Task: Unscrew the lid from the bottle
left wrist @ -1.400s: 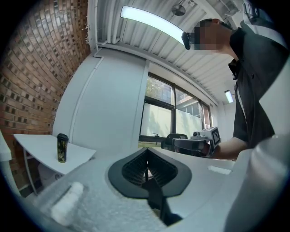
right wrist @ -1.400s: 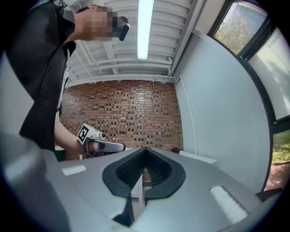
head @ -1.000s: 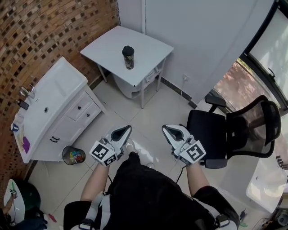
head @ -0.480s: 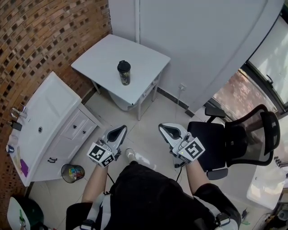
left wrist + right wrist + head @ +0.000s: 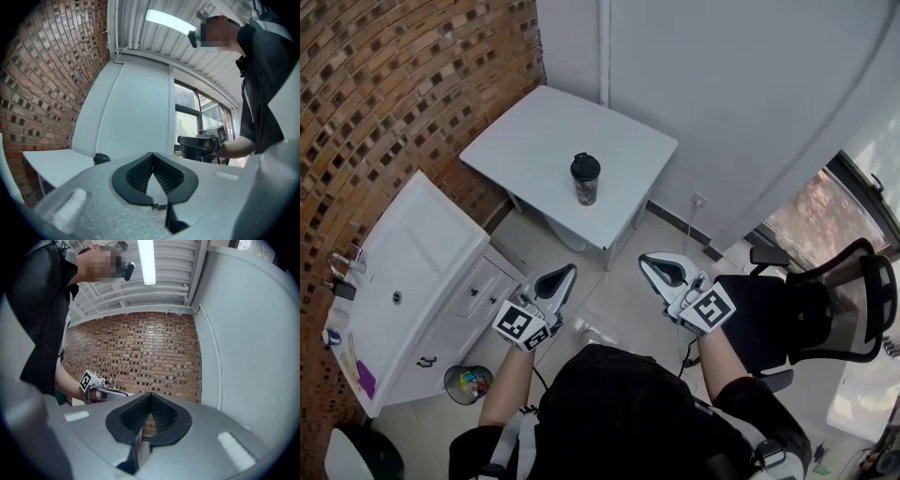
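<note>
Now left gripper, right gripper level, side by side, jaws pressed together, empty; bottle ahead.

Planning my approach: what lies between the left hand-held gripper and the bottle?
Head view: only floor tiles, then the white table's top up to the bottle.

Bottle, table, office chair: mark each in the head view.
bottle (image 5: 587, 191), head view, its patterned body.
table (image 5: 530, 141), head view, bare top left of the bottle.
office chair (image 5: 769, 323), head view, its black seat.
</note>
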`<state>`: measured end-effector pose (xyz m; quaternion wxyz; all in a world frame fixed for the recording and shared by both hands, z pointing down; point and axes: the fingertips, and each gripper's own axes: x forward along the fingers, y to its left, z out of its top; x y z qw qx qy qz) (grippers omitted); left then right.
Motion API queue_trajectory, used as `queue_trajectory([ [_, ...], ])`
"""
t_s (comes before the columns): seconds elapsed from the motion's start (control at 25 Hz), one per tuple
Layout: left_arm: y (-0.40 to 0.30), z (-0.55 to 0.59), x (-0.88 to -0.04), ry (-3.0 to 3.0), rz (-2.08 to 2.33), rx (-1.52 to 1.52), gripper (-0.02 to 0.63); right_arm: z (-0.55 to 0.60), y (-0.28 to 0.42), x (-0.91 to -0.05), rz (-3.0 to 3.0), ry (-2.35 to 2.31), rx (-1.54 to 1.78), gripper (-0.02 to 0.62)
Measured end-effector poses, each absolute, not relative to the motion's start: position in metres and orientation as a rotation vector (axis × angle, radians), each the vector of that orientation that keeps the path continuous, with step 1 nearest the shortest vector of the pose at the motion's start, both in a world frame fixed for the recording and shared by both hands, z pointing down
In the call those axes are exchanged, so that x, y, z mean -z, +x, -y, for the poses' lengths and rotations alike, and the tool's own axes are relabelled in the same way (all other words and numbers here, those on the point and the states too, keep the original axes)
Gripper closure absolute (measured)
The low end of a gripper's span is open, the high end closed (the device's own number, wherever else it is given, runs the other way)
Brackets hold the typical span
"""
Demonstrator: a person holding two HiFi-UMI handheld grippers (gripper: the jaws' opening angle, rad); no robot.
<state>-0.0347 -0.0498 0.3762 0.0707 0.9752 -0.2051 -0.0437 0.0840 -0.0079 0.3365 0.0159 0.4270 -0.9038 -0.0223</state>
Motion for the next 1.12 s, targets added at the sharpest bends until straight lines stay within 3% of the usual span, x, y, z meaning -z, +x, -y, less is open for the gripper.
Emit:
queue_trajectory([
  [0.32,-0.057,0.092,-0.397,2.894,0.644,0.088,0.604,0.063,0.069,-0.335,2.844,1.299,0.084,0.592],
  [1.12,-0.002,0.240,-0.420,2.813,0.899,0.090,0.597,0.227,0.106,-0.352,2.940,0.976,0.092,0.592],
])
